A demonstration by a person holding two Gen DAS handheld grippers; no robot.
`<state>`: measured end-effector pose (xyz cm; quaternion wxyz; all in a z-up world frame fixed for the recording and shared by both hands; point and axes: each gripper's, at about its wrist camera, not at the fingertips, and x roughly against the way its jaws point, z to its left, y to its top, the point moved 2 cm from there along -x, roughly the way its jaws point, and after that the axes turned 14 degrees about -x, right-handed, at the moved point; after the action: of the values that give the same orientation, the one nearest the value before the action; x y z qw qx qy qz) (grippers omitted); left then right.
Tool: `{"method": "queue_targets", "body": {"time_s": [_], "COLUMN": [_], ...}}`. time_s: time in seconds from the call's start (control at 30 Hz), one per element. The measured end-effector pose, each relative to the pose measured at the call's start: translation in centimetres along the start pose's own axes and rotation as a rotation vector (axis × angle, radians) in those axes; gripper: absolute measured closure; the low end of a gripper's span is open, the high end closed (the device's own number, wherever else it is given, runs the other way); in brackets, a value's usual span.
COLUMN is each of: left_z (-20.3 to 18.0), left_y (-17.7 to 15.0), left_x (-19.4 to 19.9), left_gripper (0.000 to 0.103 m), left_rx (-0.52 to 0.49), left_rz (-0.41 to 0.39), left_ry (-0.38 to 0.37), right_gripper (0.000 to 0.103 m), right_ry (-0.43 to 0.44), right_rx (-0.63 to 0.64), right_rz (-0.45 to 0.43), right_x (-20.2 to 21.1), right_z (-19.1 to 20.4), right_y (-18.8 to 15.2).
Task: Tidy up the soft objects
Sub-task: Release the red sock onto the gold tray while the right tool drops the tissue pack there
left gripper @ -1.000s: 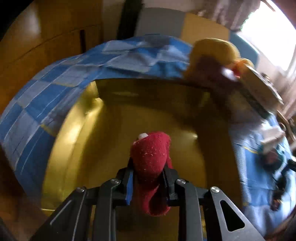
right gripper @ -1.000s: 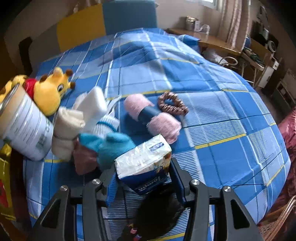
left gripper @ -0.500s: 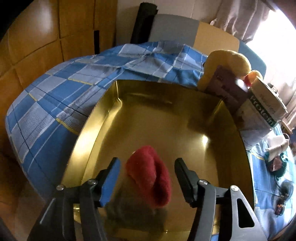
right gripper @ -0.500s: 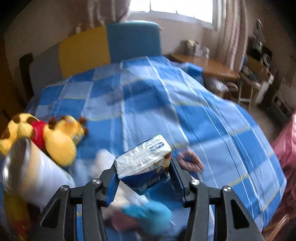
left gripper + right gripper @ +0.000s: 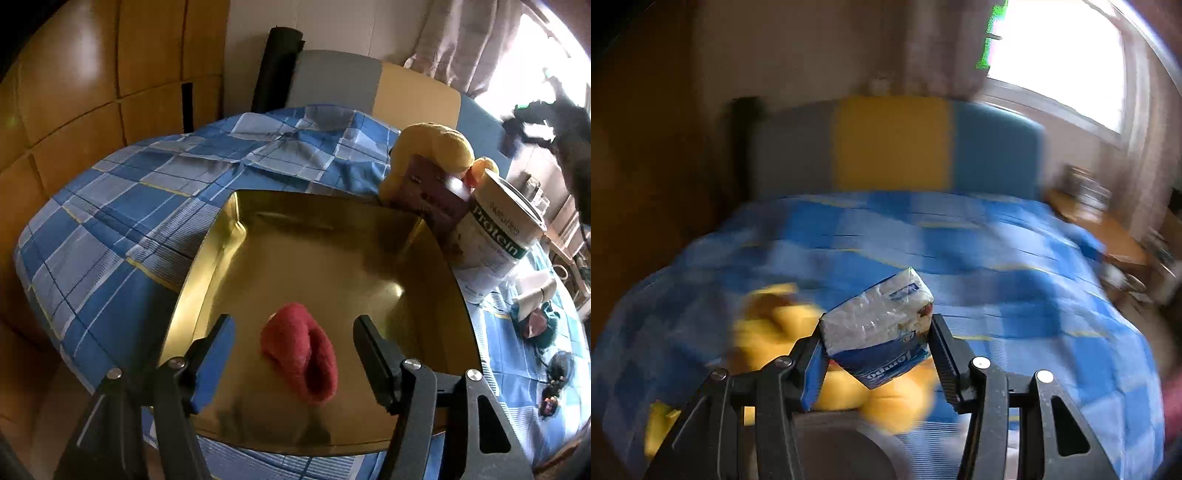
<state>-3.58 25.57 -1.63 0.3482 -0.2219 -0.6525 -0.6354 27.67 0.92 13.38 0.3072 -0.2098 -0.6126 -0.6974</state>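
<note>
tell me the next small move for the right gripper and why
Probably carry the tissue pack, clamped in the right gripper, over to the gold tray and lower it beside the red sock, which already lies there between the opening left gripper's jaws, untouched.

One red sock [image 5: 301,352], one gold tray [image 5: 207,258], one tin [image 5: 496,236] — one tissue pack [image 5: 879,328].
</note>
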Motion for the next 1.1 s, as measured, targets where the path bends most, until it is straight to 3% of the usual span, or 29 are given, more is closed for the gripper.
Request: {"method": "queue_targets", "body": {"time_s": [0.13, 0.27, 0.43, 0.53, 0.67, 0.8, 0.93, 1.1], "left_z": [0.3, 0.9, 1.7, 1.9, 2.2, 2.3, 2.2, 1.9], "left_y": [-0.3, -0.7, -1.1, -1.4, -1.6, -1.9, -2.1, -2.3], "left_x": [0.2, 0.6, 1.1, 1.5, 2.0, 2.4, 2.5, 2.7], "left_gripper": [0.036, 0.036, 0.036, 0.036, 0.026, 0.025, 0.025, 0.025], "left_rx": [-0.006, 0.007, 0.034, 0.043, 0.054, 0.06, 0.067, 0.062], "left_rz": [0.007, 0.004, -0.002, -0.008, -0.018, -0.021, -0.021, -0.02], "left_ry": [0.021, 0.04, 0.039, 0.039, 0.056, 0.051, 0.034, 0.04], "right_gripper": [0.052, 0.052, 0.052, 0.052, 0.051, 0.047, 0.031, 0.03], "right_ry": [0.181, 0.203, 0.203, 0.173, 0.121, 0.063, 0.094, 0.162], "right_rx": [0.214, 0.466, 0.652, 0.688, 0.688, 0.699, 0.648, 0.569], "right_rz": [0.094, 0.164, 0.216, 0.276, 0.381, 0.441, 0.439, 0.397], "right_x": [0.6, 1.2, 1.3, -0.2, -3.0, -5.0, -4.8, -3.0], "right_z": [6.8, 11.9, 15.7, 16.5, 16.8, 16.9, 17.0, 17.1], "right_y": [-4.5, -10.9, -17.1, -19.5, -23.1, -25.7, -26.5, -25.5]}}
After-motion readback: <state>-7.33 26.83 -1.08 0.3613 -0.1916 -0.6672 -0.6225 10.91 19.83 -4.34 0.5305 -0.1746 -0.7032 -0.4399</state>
